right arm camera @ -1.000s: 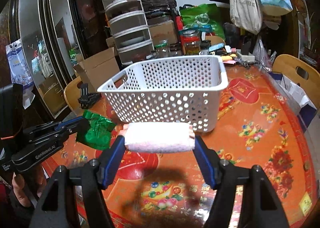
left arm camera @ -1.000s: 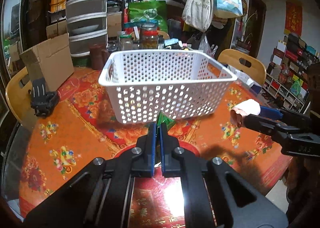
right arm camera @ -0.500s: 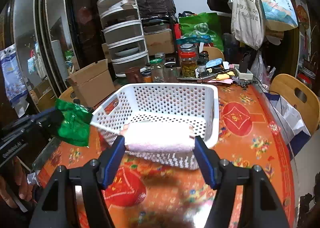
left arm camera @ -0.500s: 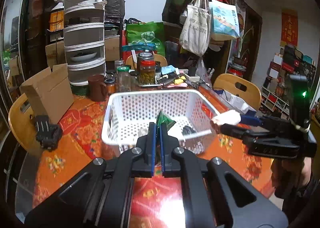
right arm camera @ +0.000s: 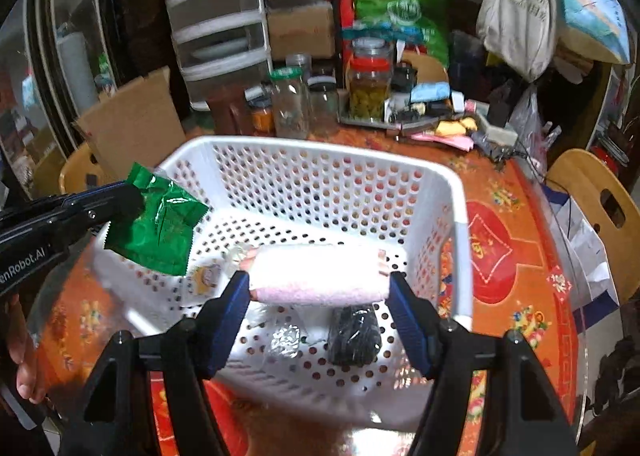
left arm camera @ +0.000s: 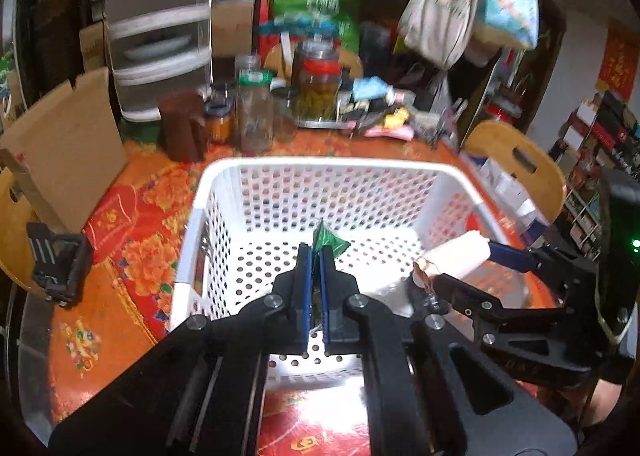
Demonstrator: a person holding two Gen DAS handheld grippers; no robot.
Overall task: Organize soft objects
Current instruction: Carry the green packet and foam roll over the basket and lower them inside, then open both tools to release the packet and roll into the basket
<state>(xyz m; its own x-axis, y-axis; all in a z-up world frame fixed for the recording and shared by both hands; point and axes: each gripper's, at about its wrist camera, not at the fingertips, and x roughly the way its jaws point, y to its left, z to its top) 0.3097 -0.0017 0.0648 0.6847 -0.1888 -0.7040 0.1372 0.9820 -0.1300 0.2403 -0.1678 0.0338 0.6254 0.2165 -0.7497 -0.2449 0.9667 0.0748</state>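
Note:
A white perforated basket (left arm camera: 320, 167) (right arm camera: 456, 215) stands on the red and orange tablecloth. My left gripper (left arm camera: 316, 256) is shut on a green foil packet (left arm camera: 329, 242) (right arm camera: 154, 230) and holds it above the basket's inside, near its left wall. My right gripper (right arm camera: 318, 284) is shut on a rolled pink-white towel (right arm camera: 318, 278) (left arm camera: 458, 260) and holds it over the basket's near right part. A black bundle (right arm camera: 354, 336), a clear wrapped item (right arm camera: 286, 340) and a small packet (right arm camera: 206, 278) lie on the basket floor.
Glass jars (left arm camera: 254, 111) and a brown cup (left arm camera: 184, 127) stand behind the basket. A cardboard box (left arm camera: 64, 147) is at the left, with a black clamp-like object (left arm camera: 56, 268) near the table edge. Wooden chairs (left arm camera: 516, 159) ring the table. Cluttered shelves and bags are behind.
Both grippers have risen from table level in front of the basket and moved forward over it. The packet and the towel now hang above the basket's inside.

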